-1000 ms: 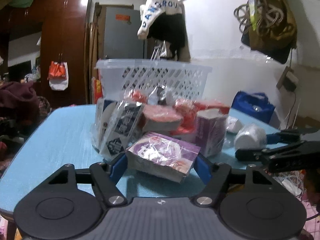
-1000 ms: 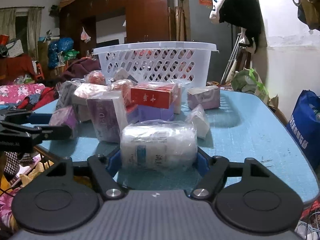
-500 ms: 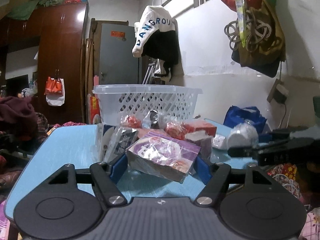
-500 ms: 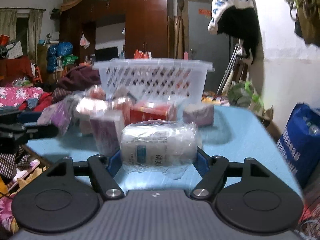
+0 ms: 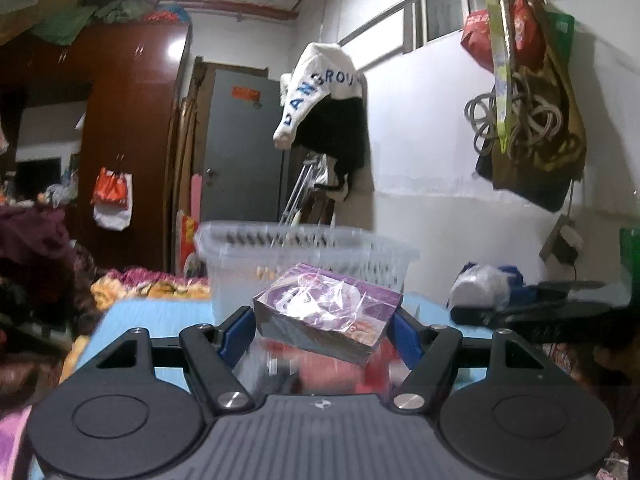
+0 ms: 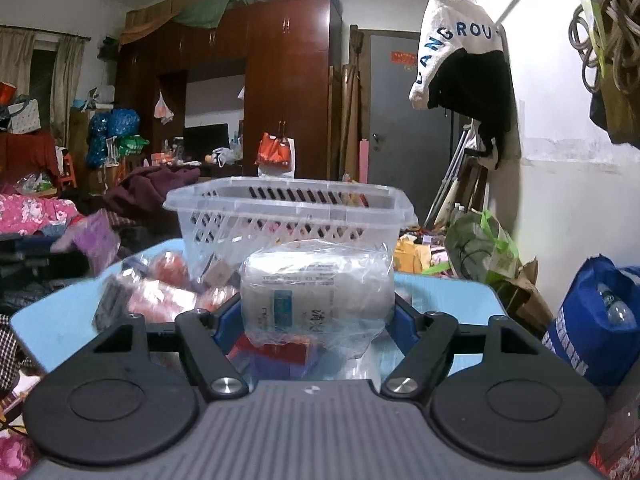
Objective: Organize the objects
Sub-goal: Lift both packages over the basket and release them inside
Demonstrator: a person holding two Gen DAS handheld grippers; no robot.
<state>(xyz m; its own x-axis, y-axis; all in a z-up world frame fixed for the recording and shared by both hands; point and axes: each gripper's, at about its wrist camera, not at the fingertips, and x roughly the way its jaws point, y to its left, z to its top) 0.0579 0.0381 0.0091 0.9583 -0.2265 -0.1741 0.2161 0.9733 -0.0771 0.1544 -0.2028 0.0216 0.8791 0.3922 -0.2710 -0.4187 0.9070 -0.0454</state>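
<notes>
I hold two packets in the air above the blue table [image 6: 448, 296], the sorting job barely under way. My left gripper [image 5: 325, 322] is clamped on a purple cellophane-wrapped box [image 5: 326, 312], tilted, with the white slotted basket [image 5: 372, 258] just behind it at twelve o'clock. My right gripper [image 6: 316, 316] squeezes a white plastic-wrapped roll [image 6: 316, 292], the same basket [image 6: 288, 212] again at twelve o'clock beyond it. Neither packet is in the basket yet. A heap of red and purple packets [image 6: 160, 296] lies on the table at ten o'clock from the roll, so I judge most of the work is left; what the basket already contains I cannot tell.
</notes>
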